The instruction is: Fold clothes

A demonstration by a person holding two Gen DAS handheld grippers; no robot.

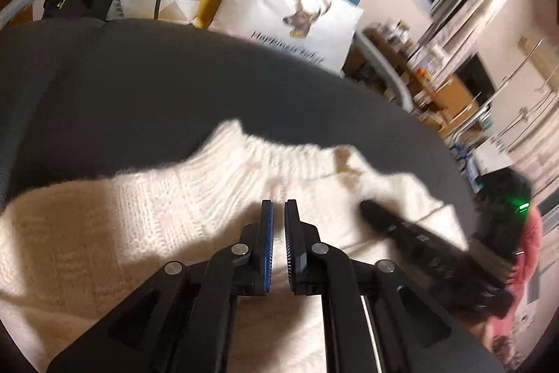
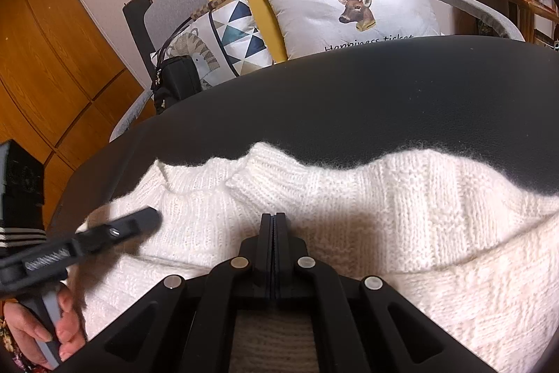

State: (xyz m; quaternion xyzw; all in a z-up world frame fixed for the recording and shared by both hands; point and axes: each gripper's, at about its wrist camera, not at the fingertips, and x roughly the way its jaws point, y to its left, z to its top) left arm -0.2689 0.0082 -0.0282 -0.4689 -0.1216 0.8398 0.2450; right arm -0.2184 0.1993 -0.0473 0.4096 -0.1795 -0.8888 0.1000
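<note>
Sweater (image 2: pixel 349 215) lies on the dark worktop (image 2: pixel 349 100) before the deer cushion (image 2: pixel 353 6), apparently partly folded with more folds likely left, left gripper (image 1: pixel 278 208) slightly parted and empty, right gripper (image 2: pixel 274 221) closed on nothing.

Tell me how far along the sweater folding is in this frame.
Early to mid stage. Done: the white knit sweater lies on the dark table, with one sleeve cuff apparently folded across near the collar. In hand: nothing; the left claw is slightly open, the right claw shut and empty, both above the knit. Left: the remaining folds.
</note>
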